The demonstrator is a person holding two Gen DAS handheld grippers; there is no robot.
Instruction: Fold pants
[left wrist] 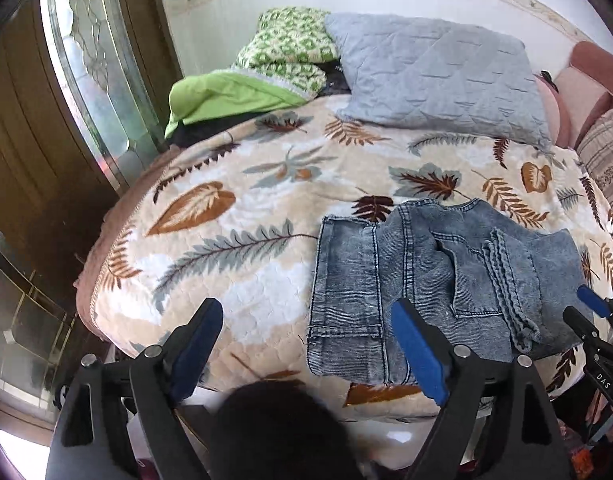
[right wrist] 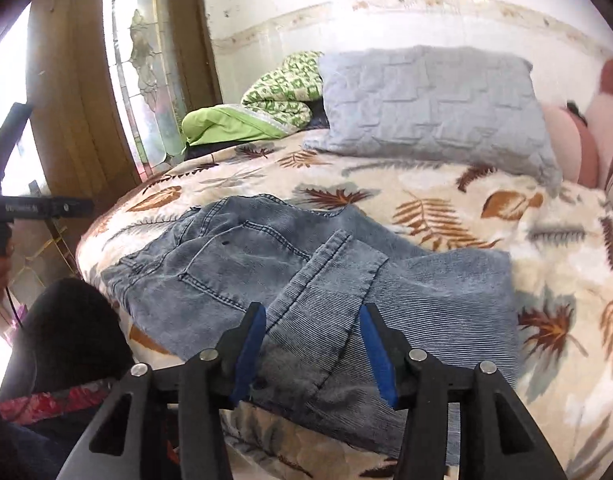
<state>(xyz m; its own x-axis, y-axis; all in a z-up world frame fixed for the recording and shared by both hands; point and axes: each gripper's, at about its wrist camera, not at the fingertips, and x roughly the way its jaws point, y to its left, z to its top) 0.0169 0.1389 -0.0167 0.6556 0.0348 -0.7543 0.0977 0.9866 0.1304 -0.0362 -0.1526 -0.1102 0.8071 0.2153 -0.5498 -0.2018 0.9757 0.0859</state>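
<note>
**Folded jeans at the near edge of the bed**

The faded blue denim pants [left wrist: 426,280] lie folded in a rough bundle on the leaf-patterned quilted bed cover [left wrist: 234,216], at the bed's near edge. Left tongs [left wrist: 310,352] hang spread wide, gripping nothing, near the bundle's left side. Right tongs [right wrist: 312,354] gape empty over the nearest denim fold. A grey quilted pillow [right wrist: 434,108] rests at the far edge.

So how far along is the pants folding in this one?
Mostly done, it seems. The jeans lie in a compact, layered bundle on the leaf-print blanket, legs doubled over the seat. Nothing is in hand: the left gripper and right gripper are both open and hold no cloth. Left: perhaps one last fold or a tidy-up, since one flap lies askew on top.
</note>
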